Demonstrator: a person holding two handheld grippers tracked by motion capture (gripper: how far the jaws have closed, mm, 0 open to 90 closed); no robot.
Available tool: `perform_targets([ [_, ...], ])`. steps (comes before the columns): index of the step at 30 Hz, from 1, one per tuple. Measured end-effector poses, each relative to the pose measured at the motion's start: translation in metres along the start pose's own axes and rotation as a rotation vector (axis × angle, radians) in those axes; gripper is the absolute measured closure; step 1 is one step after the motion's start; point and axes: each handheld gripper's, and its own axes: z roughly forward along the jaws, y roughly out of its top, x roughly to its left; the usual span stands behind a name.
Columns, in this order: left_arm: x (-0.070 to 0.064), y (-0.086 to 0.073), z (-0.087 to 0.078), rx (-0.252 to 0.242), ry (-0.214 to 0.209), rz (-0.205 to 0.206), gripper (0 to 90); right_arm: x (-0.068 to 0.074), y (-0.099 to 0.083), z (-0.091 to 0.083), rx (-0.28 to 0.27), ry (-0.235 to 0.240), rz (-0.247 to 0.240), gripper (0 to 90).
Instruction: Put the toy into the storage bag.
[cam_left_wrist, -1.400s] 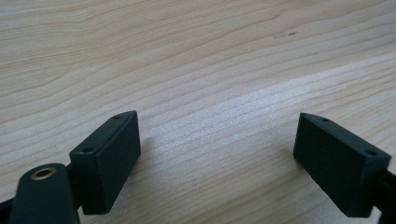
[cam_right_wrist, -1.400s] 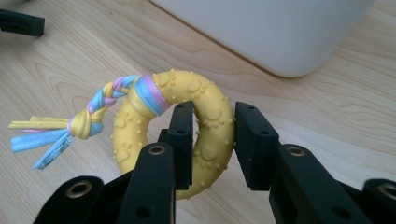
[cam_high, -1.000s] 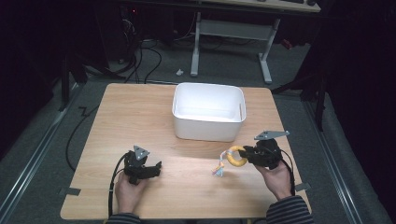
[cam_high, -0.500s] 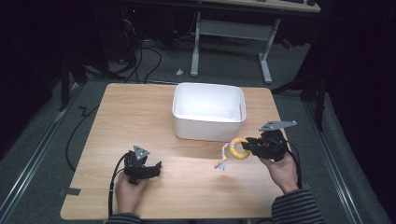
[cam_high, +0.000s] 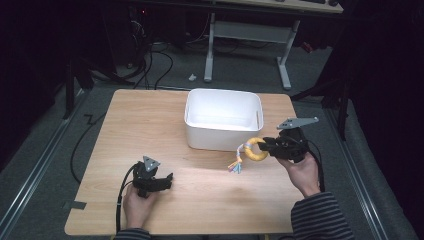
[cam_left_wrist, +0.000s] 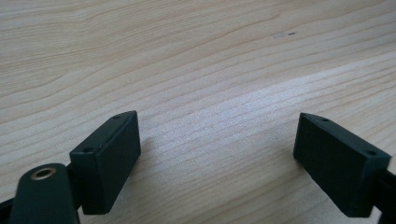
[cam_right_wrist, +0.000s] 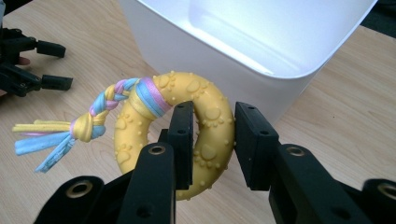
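Right gripper (cam_right_wrist: 212, 140): fingers clamped on knobbly yellow rubber ring (cam_right_wrist: 205, 116), braided tassel, centre frame | left gripper (cam_left_wrist: 229, 154): fingers apart over wood-grain desk (cam_left_wrist: 210, 56)

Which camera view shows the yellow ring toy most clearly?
The right gripper view shows the yellow ring toy best: it is close, with its paw prints and braided tail clear, clamped in the right gripper. In the high view the toy is small, beside the white bin. The left gripper view gives table wood.
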Motion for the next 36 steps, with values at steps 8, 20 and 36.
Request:
perform_targets([
  [8, 0.0, 0.0, 0.0, 0.0, 0.0, 0.001, 15.1, -0.002, 0.018, -0.004, -0.018, 0.005, -0.005, 70.6],
  [20, 0.0, 0.0, 0.0, 0.0, 0.0, 0.0, 15.1, -0.003, 0.04, -0.001, -0.022, 0.003, -0.02, 70.8],
  [36, 0.0, 0.0, 0.0, 0.0, 0.0, 0.0, 15.0, -0.011, 0.072, 0.013, -0.028, 0.002, 0.001, 70.9],
])
